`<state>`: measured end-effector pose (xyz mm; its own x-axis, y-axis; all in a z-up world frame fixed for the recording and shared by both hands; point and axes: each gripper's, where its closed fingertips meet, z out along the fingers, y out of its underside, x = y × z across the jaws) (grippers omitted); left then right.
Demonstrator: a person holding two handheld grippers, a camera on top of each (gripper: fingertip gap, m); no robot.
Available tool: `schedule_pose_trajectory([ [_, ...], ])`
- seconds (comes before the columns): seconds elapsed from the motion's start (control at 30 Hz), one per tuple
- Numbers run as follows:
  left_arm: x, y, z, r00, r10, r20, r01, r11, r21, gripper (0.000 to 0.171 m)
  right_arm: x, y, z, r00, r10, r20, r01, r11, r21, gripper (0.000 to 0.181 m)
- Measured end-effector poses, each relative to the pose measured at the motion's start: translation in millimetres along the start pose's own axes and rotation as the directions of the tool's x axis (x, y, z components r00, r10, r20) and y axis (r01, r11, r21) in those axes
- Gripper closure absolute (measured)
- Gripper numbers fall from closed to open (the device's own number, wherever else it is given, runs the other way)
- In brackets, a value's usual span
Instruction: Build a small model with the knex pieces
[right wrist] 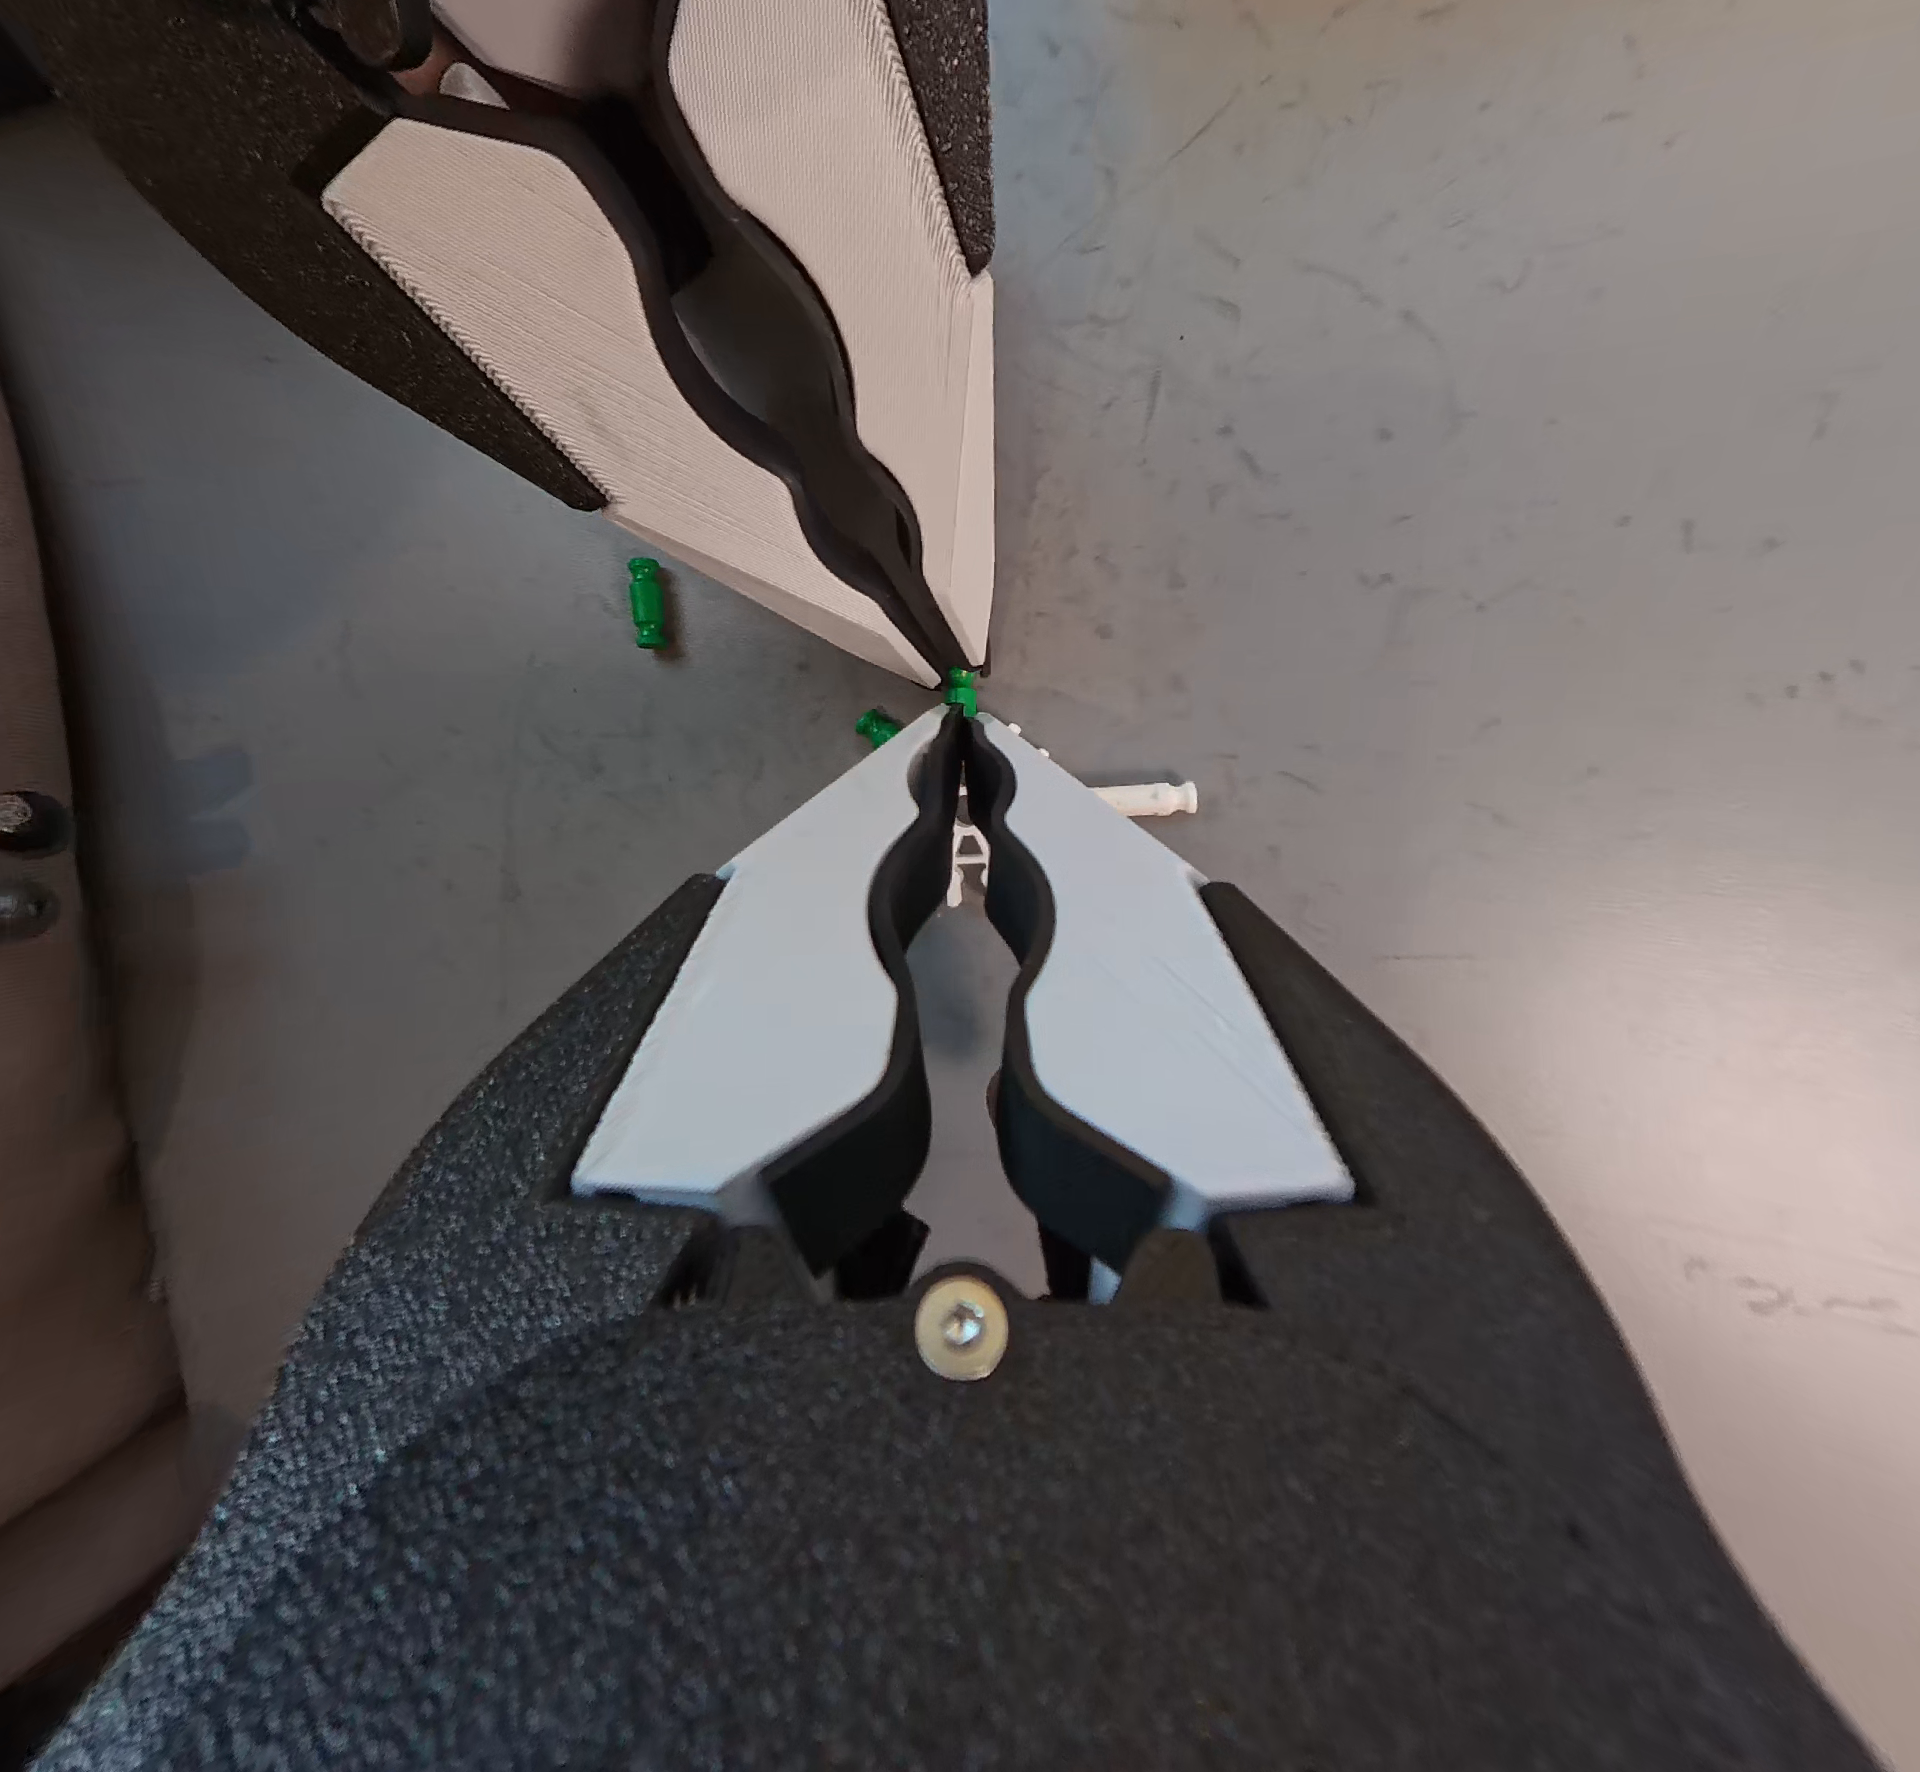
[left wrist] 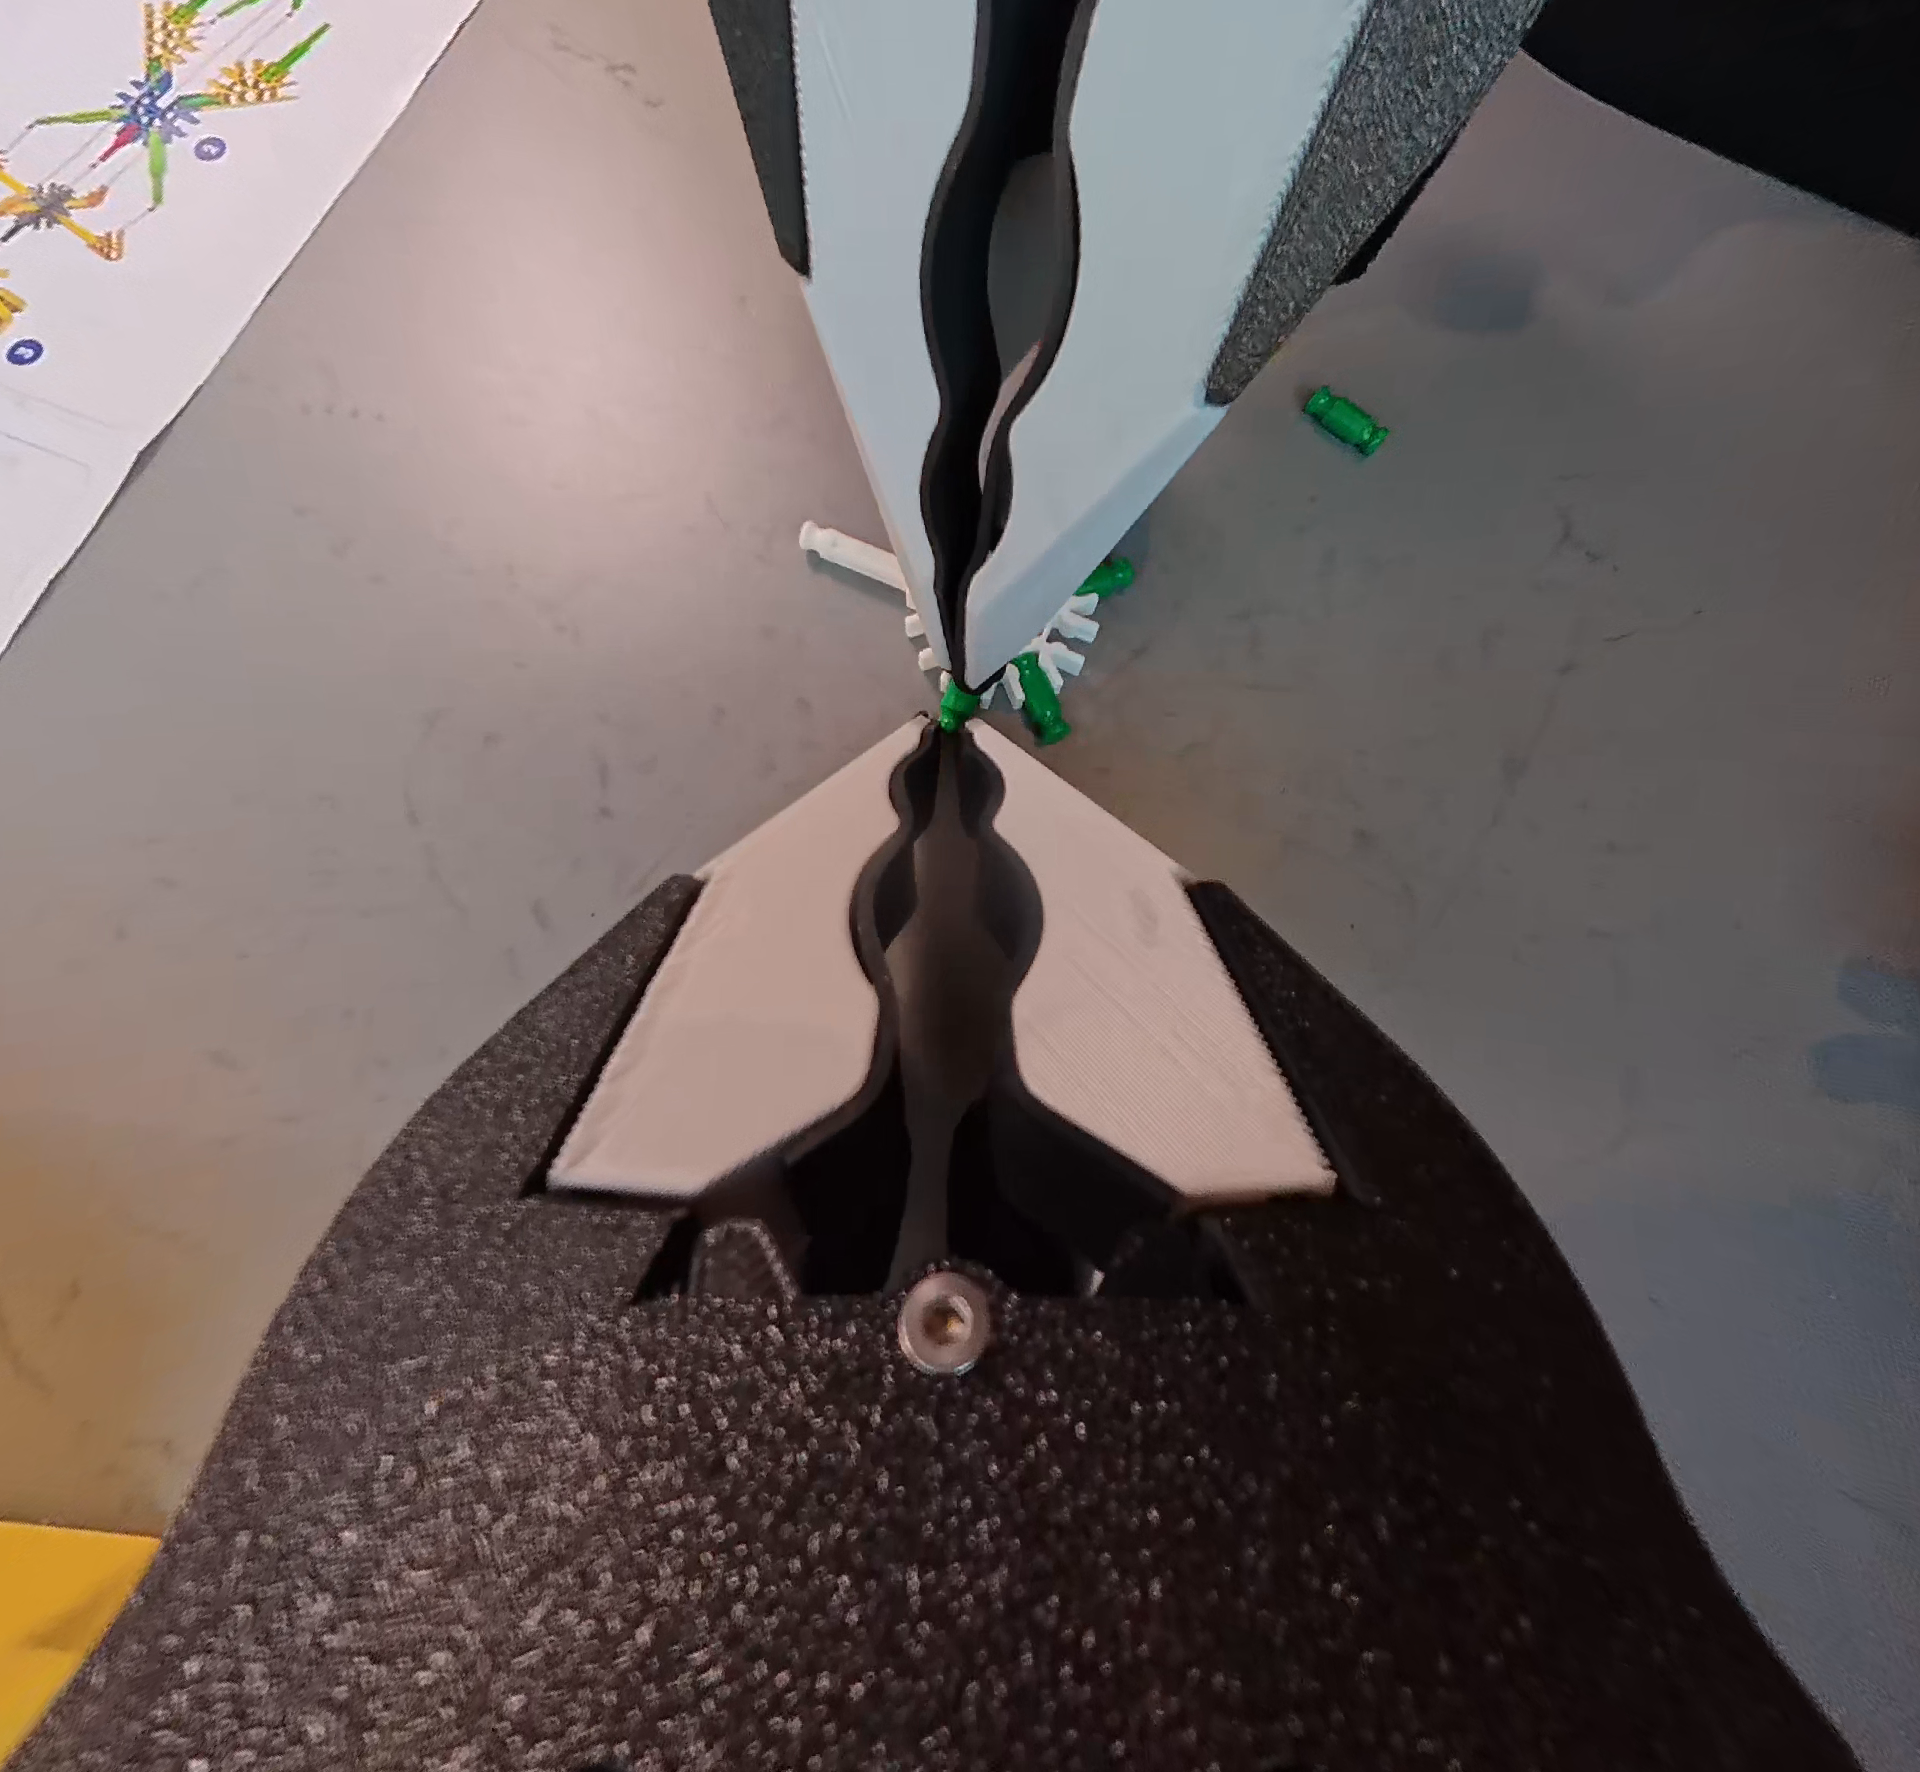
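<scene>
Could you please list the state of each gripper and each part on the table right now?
Left gripper: shut on the green rod.
Right gripper: shut on the same rod's other end.
Green rod: held between both tips, above the table.
White connector: lying flat, green rods plugged in.
White rod: lying on the table.
Loose green rod: lying apart.
Instruction sheet: flat.

Both grippers meet tip to tip over the white connector [left wrist: 1049,647], crowding it. A loose green rod [left wrist: 1347,420] and instruction sheet [left wrist: 208,112] lie aside; surrounding desk [left wrist: 468,683] offers passage.
</scene>
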<state>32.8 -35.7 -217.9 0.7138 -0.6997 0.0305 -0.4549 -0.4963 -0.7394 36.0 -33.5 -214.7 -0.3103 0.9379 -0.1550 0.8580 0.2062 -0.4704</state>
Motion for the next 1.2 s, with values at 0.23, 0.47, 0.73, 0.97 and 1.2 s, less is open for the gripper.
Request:
schedule_pose_trajectory([
  [0.23, 0, 0, 0, 1.000, 0.024, 0.015, -0.024, 1.000, -0.004, 0.170, 0, -2, -2, 0.990, 0.106, 0.089, -0.114, 0.989, 0.093, 0.181],
  [0.47, 2, 0, 1, 0.999, 0.044, 0.014, -0.044, 0.999, -0.004, 0.171, 1, -5, -17, 0.996, 0.069, 0.061, -0.075, 0.992, 0.097, 0.181],
  [0.73, 1, 0, -3, 1.000, 0.030, 0.011, -0.030, 1.000, 0.003, 0.171, -8, -2, -11, 1.000, -0.016, 0.021, 0.017, 1.000, -0.013, 0.176],
  [0.97, -1, 6, -9, 0.999, 0.040, -0.020, -0.040, 0.999, 0.004, 0.155, -8, -3, -1, 0.997, -0.043, -0.071, 0.044, 0.999, 0.011, 0.156],
  [1.2, 4, 8, -6, 0.999, 0.024, -0.038, -0.024, 1.000, -0.019, 0.147, -4, -4, 0, 0.997, -0.030, -0.065, 0.033, 0.999, 0.042, 0.154],
])
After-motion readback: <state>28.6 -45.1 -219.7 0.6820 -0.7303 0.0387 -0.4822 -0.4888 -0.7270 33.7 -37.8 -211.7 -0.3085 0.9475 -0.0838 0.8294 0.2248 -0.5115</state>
